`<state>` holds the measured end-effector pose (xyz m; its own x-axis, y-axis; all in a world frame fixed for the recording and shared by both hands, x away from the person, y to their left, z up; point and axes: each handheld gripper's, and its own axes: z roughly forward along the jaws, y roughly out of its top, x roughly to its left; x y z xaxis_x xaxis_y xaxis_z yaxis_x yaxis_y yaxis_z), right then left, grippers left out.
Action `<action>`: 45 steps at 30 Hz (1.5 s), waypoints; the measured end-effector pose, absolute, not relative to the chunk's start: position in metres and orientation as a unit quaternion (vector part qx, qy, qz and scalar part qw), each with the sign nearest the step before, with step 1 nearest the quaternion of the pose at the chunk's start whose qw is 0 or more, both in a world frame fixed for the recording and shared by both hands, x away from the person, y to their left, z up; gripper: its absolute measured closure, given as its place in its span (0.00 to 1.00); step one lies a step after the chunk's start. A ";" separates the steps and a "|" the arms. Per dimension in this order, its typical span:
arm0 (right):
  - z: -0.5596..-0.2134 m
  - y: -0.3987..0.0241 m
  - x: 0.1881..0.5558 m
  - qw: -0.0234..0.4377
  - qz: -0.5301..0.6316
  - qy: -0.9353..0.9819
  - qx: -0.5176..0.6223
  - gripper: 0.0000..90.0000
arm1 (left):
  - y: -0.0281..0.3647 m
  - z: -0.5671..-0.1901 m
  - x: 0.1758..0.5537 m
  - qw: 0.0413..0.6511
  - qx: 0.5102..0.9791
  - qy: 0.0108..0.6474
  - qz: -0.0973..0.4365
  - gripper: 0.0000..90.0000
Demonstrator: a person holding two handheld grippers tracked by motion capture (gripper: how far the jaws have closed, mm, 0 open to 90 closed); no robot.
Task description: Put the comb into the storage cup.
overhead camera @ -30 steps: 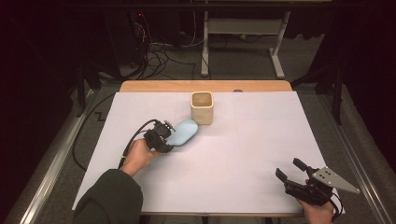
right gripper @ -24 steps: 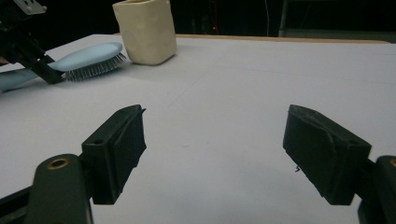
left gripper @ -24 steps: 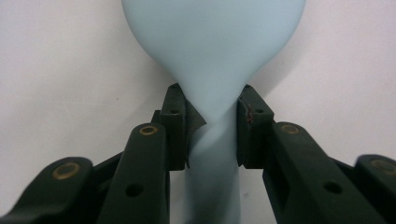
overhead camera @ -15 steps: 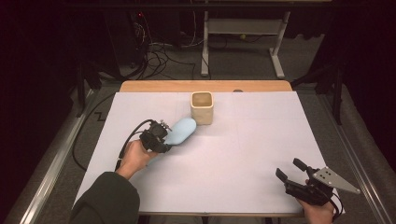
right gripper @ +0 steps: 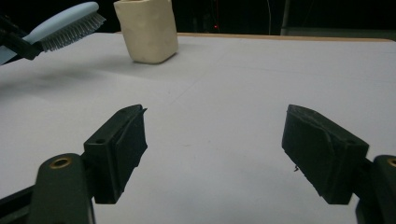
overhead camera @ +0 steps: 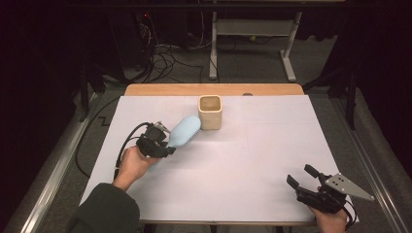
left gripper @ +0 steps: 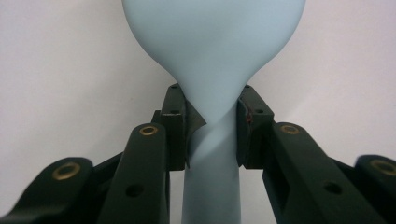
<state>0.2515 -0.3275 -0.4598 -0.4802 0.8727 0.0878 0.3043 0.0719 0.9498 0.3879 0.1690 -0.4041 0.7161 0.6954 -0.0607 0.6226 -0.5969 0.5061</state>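
L gripper (overhead camera: 165, 142) clamped on the neck of the light-blue hairbrush (overhead camera: 184, 131), right where handle meets head; the left gripper view shows both pads tight on the handle (left gripper: 212, 154). Brush is lifted off the counter (overhead camera: 243, 160), head pointing at the cream square cup (overhead camera: 210, 112), tip just beside the cup's near-left side, bristles (right gripper: 74, 30) facing down.

Handling, my read: hard plastic, light, stiff, smooth and prob a bit slippery. Neck grip is OK since the flare above the pads stops it sliding out, but the head is cantilevered so it could pivot if bumped. Bristles flex, no use as a grip point. Cup looks light too, easy to knock over.

R gripper (overhead camera: 311, 187) idle well away from cup at near-right counter edge, jaws apart, nothing between them.
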 end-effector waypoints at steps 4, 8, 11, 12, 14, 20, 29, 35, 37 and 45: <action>-0.460 -0.327 0.251 0.271 0.526 0.681 0.432 0.25 | 0.175 -0.398 0.381 0.279 0.883 0.371 0.074 0.77; -0.460 -0.327 0.251 0.270 0.526 0.680 0.433 0.25 | 0.177 -0.395 0.375 0.298 0.879 0.366 0.074 0.77; -0.460 -0.327 0.251 0.271 0.526 0.681 0.431 0.25 | 0.178 -0.394 0.369 0.310 0.875 0.365 0.073 0.77; -0.459 -0.327 0.251 0.272 0.526 0.681 0.431 0.25 | 0.179 -0.394 0.367 0.313 0.874 0.365 0.072 0.77; -0.460 -0.328 0.251 0.272 0.527 0.680 0.431 0.25 | 0.179 -0.395 0.364 0.320 0.872 0.365 0.069 0.77; -0.459 -0.327 0.251 0.271 0.529 0.678 0.432 0.25 | 0.179 -0.396 0.353 0.335 0.868 0.359 0.069 0.77; -0.458 -0.326 0.254 0.268 0.537 0.673 0.432 0.25 | 0.177 -0.404 0.337 0.350 0.865 0.355 0.062 0.77; -0.456 -0.322 0.255 0.271 0.539 0.675 0.424 0.25 | 0.174 -0.409 0.329 0.364 0.857 0.358 0.065 0.77; -0.455 -0.320 0.255 0.271 0.541 0.676 0.422 0.25 | 0.172 -0.410 0.327 0.368 0.857 0.355 0.064 0.77; -0.454 -0.316 0.256 0.269 0.547 0.674 0.418 0.25 | 0.164 -0.413 0.320 0.376 0.857 0.347 0.060 0.77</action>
